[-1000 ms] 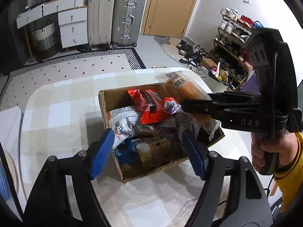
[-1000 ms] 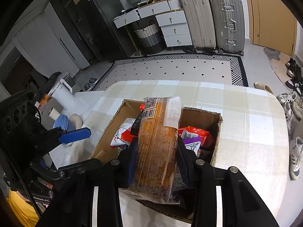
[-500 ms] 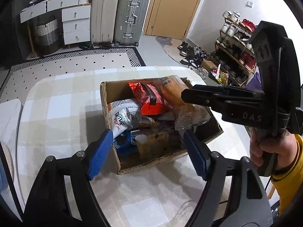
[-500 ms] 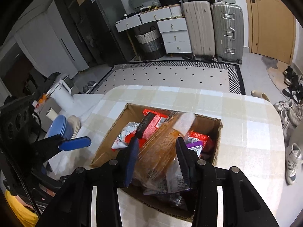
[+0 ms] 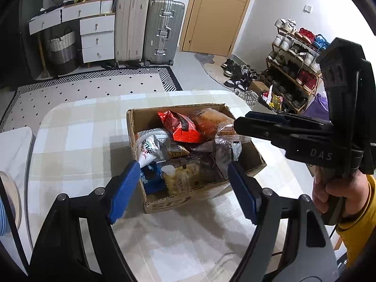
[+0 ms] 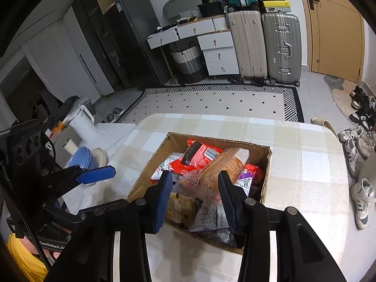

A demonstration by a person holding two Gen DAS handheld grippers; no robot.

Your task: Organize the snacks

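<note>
Here the left gripper [image 5: 183, 185] hangs with jaws spread, holding nothing, above the near end of the cardboard box [image 6: 266, 164] on the bench [image 5: 70, 141]. To its right, the right gripper [image 6: 195, 196] has jaws parted around the orange snack bag [image 6: 218, 169] lying on the pile; whether they touch it is unclear. The bag looks light, crinkly and slippery: best pinched gently mid-body.

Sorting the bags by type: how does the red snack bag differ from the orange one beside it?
The red snack bag is opaque with a black stripe; the orange bag is clear, showing orange contents. The red one lies deeper toward the box's back wall; the orange one rests slanted on top. Both sit in the cardboard box.
</note>
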